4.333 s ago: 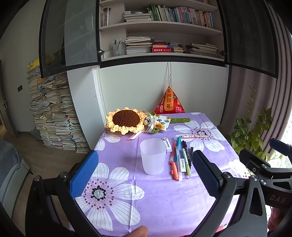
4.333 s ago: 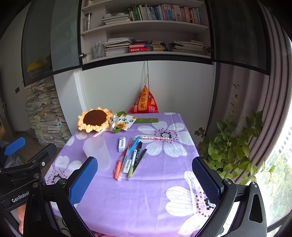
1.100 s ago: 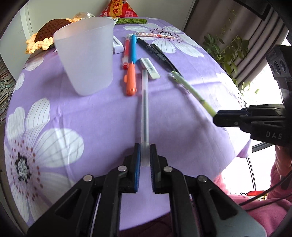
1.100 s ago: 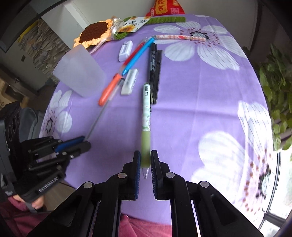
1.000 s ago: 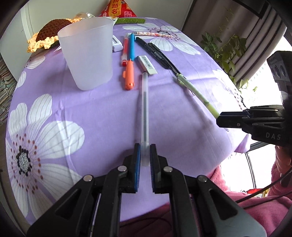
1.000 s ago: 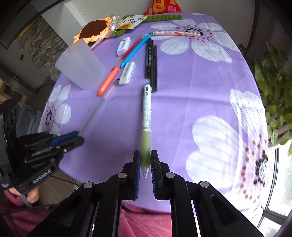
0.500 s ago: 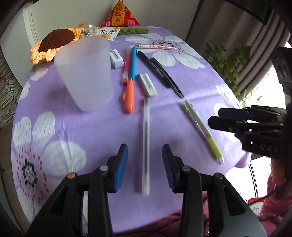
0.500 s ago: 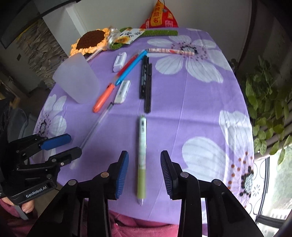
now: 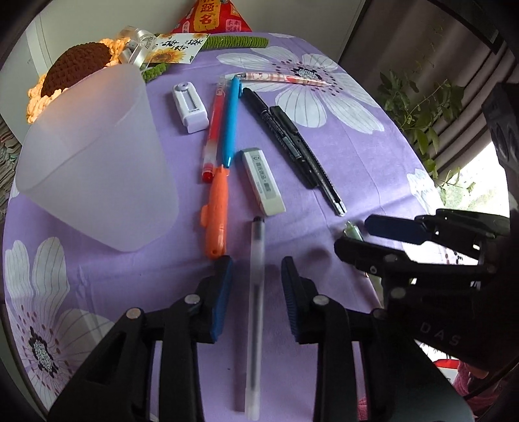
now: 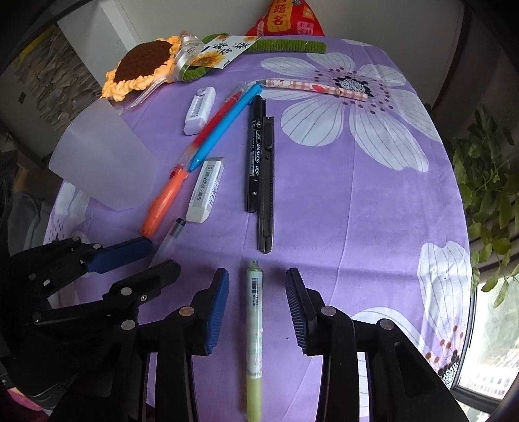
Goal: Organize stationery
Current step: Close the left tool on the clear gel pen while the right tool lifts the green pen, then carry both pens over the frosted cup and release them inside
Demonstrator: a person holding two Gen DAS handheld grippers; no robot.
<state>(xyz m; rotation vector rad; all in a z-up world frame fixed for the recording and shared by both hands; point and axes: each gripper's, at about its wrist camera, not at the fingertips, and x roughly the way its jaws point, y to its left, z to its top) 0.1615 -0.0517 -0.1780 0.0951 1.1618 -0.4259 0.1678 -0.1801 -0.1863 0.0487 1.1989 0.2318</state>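
My left gripper [image 9: 256,272] is open around a clear gel pen [image 9: 254,311] that lies on the purple cloth between its fingers, untouched. My right gripper [image 10: 256,285] is open around a green pen [image 10: 253,337] lying flat between its fingers. A frosted plastic cup [image 9: 94,162] stands at the left; it also shows in the right wrist view [image 10: 100,159]. Beyond lie an orange pen [image 9: 216,211], a red pen [image 9: 214,130], a blue pen [image 9: 231,120], a white eraser [image 9: 263,181], a black marker [image 10: 255,152], a black utility knife [image 10: 266,185] and a patterned pen [image 10: 314,87].
A white correction tape [image 9: 190,108] lies near the cup. A crochet sunflower [image 10: 142,65], a card and a red pouch [image 10: 285,16] sit at the table's far edge. A plant [image 10: 486,181] stands beyond the table's right edge. The two grippers sit close side by side.
Both grippers were shut on their pens a second ago. They have opened, and both pens now lie on the cloth. Both grippers have moved lower and nearer the table.
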